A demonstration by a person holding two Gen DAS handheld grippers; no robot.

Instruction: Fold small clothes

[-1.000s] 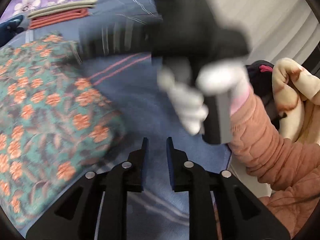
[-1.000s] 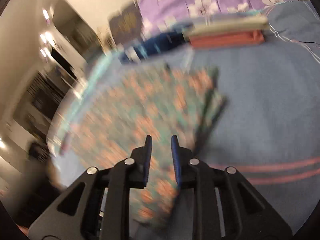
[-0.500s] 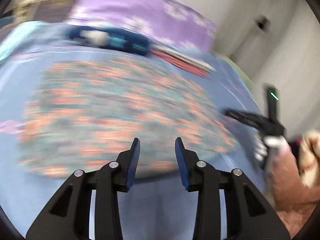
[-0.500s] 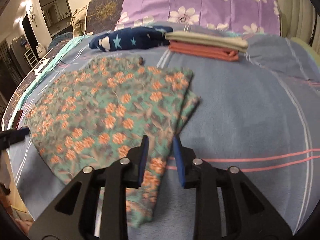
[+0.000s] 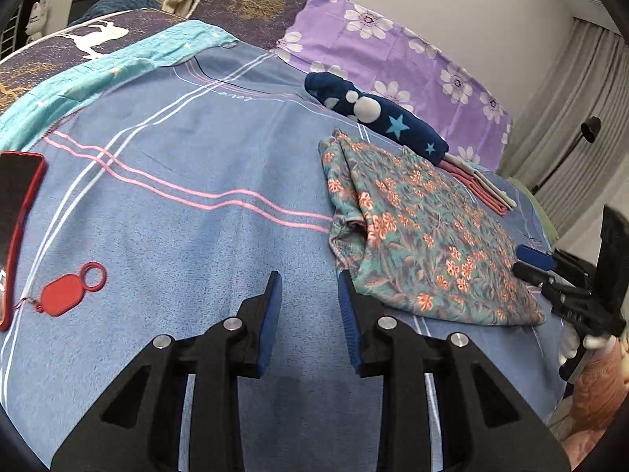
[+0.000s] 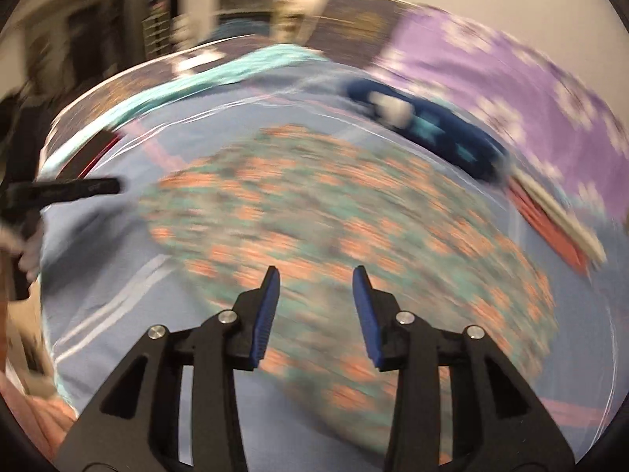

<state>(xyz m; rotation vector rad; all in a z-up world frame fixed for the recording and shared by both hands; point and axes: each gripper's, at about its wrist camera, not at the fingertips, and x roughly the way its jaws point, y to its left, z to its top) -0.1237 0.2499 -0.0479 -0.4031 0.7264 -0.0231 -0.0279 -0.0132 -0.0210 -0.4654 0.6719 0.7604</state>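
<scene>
both claws gape empty; floral garment [image 5: 424,232] lies on blue blanket [image 5: 188,212].

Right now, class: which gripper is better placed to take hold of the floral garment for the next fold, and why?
Probably the right gripper: its open jaws hang over the floral garment. The left gripper, also open, points at bare blue blanket beside the garment's edge. Both have just been opening, empty.

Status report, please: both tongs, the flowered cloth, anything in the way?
Left tongs open, empty, just closing slightly. Right tongs open, empty, just widening. Flowered cloth flat, partly folded. Red key tag off to the side.
</scene>
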